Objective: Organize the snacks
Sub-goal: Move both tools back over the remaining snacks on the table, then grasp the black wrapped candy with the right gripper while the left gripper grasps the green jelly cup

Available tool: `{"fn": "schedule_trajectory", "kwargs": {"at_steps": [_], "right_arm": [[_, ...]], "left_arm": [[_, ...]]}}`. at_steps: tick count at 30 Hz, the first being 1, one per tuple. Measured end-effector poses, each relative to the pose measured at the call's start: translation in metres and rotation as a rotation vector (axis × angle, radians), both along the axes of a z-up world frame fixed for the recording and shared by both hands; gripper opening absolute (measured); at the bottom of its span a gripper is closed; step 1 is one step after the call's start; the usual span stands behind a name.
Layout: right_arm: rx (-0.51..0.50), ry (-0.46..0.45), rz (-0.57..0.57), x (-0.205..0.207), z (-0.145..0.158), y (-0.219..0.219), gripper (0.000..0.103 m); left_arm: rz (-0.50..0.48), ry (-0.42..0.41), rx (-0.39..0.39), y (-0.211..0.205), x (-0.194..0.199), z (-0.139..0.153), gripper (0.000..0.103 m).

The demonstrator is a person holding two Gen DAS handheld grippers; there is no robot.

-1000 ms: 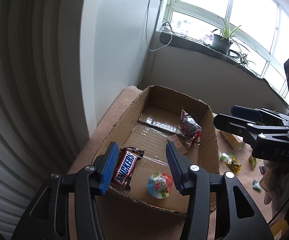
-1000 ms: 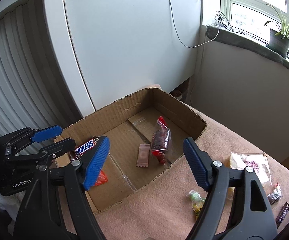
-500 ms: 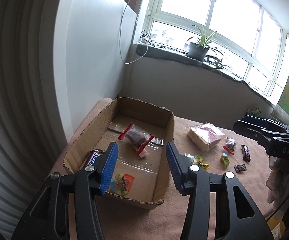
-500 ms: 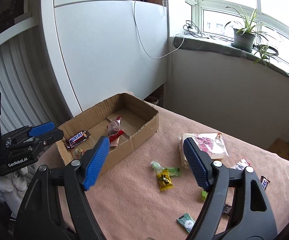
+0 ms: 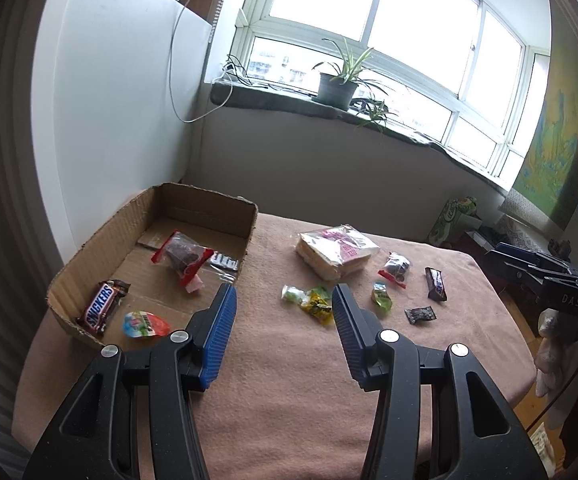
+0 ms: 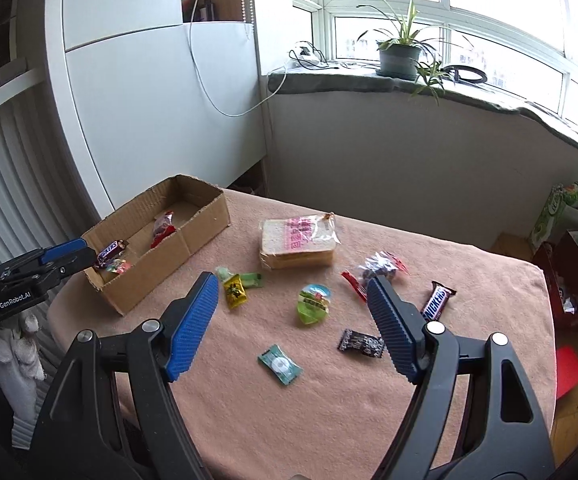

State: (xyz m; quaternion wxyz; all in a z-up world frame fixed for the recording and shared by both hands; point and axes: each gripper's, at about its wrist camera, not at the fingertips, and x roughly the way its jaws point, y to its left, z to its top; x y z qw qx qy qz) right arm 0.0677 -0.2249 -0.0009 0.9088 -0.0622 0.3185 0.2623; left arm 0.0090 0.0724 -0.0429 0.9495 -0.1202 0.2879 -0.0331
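A cardboard box (image 5: 205, 212) (image 6: 205, 216) stands at the table's left with a Snickers bar (image 5: 103, 307), a jelly cup (image 5: 145, 324) and a red-ended packet (image 5: 183, 258) inside. Loose on the cloth lie a bread pack (image 6: 297, 242), a yellow candy (image 6: 235, 290), a green jelly cup (image 6: 313, 304), a second Snickers (image 6: 437, 300), a dark wrapper (image 6: 361, 342) and a teal wrapper (image 6: 280, 364). My left gripper (image 5: 283, 294) (image 6: 87, 251) hovers open and empty beside the box's near corner. Above the loose snacks my right gripper (image 6: 291, 282) (image 5: 497, 254) hangs open and empty.
A pink cloth (image 5: 289, 380) covers the table. A white cabinet (image 6: 149, 100) stands behind the box, with a windowsill and potted plant (image 6: 399, 56) beyond. A green carton (image 6: 557, 216) and a dark red box (image 6: 569, 272) sit off the table's right edge.
Both grippers have drawn back from over the box and swung right, so the loose snacks on the cloth have come into view. Both pairs of jaws stand as wide as before.
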Motion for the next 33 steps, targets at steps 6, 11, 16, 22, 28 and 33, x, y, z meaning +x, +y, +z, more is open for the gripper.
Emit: {"fn": "schedule_trajectory", "kwargs": {"at_steps": [6,11,16,22,28,33], "right_arm": [[0.005,0.056,-0.086,0.009,-0.020,-0.043,0.079],[-0.016,0.098,-0.114,0.022,-0.043,-0.063,0.079],[-0.050,0.142,-0.076,0.036,-0.069,-0.063,0.079],[-0.100,0.162,-0.012,0.051,-0.093,-0.051,0.079],[-0.128,0.200,0.031,0.069,-0.116,-0.042,0.072],[-0.133,0.231,0.045,0.083,-0.129,-0.036,0.068]], "left_arm": [[-0.095,0.030,-0.008,-0.036,0.009,-0.011,0.049],[-0.162,0.077,-0.010,-0.068,0.028,-0.027,0.049],[-0.207,0.112,0.019,-0.092,0.054,-0.037,0.049],[-0.245,0.154,0.046,-0.112,0.087,-0.051,0.049],[-0.275,0.201,0.052,-0.127,0.117,-0.068,0.049],[-0.290,0.238,0.031,-0.133,0.136,-0.080,0.048]]}}
